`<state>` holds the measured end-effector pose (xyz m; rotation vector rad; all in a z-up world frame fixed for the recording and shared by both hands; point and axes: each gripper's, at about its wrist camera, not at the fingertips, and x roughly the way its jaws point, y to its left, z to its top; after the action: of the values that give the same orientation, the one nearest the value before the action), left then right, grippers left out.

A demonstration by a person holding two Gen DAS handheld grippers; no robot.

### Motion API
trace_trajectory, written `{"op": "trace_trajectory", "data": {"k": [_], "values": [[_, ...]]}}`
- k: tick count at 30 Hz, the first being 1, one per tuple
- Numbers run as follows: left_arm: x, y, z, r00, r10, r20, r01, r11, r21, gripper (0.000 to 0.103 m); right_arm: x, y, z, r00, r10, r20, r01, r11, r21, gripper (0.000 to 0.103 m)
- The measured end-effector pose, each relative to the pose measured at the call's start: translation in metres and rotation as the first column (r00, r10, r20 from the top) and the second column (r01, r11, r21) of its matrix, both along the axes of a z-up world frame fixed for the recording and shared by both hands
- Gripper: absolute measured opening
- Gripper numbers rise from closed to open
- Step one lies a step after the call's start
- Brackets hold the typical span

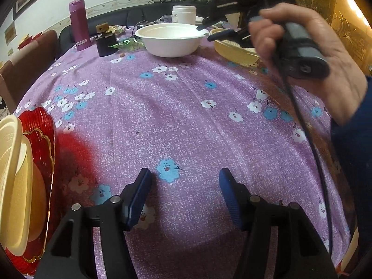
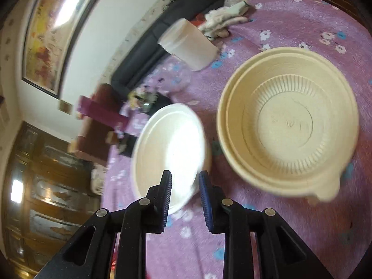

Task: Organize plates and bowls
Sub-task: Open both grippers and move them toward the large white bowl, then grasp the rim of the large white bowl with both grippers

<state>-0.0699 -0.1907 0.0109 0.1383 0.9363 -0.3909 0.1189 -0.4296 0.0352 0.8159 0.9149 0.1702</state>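
A white bowl (image 1: 171,38) (image 2: 169,148) stands at the far side of the purple flowered tablecloth (image 1: 186,121). Right beside it sit nested cream bowls (image 1: 234,51) (image 2: 288,123). A hand holds my right gripper (image 1: 207,32) (image 2: 185,176) at the white bowl's near rim. Its jaws stand a narrow way apart, one finger over the rim and one outside it, and they press on nothing. My left gripper (image 1: 184,174) hangs open over bare cloth, with nothing between its fingers. Cream plates (image 1: 14,181) lie stacked on a red plate (image 1: 44,139) at its left.
A purple bottle (image 1: 79,25), a dark box (image 1: 105,43) and a white jar (image 1: 183,14) (image 2: 190,44) stand behind the bowls. Crumpled cloths (image 2: 223,21) lie at the far edge. A brown chair (image 1: 30,62) is at the left. The right gripper's cable (image 1: 309,139) trails over the cloth.
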Motion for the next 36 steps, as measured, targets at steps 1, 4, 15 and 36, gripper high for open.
{"op": "trace_trajectory", "data": {"k": [1, 4, 15, 36], "values": [[0.0, 0.001, 0.0, 1.0, 0.001, -0.001, -0.001, 1.0, -0.003, 0.06, 0.003, -0.001, -0.004, 1.0, -0.012, -0.011, 0.013, 1.0, 0.015, 0.028], [-0.001, 0.002, 0.001, 1.0, 0.003, 0.003, -0.003, 1.0, -0.013, 0.06, 0.006, 0.002, -0.009, 1.0, 0.016, 0.001, -0.016, 0.998, 0.067, 0.01], [-0.016, 0.009, 0.015, 0.993, 0.028, 0.118, -0.024, 0.999, -0.034, 0.06, -0.075, 0.003, 0.012, 0.996, 0.037, 0.08, -0.044, 0.995, 0.091, 0.007], [-0.049, 0.041, 0.044, 0.989, 0.018, 0.147, 0.001, 0.991, -0.133, 0.068, -0.201, 0.009, 0.0, 0.986, 0.165, 0.003, -0.165, 0.984, -0.071, 0.016]]}}
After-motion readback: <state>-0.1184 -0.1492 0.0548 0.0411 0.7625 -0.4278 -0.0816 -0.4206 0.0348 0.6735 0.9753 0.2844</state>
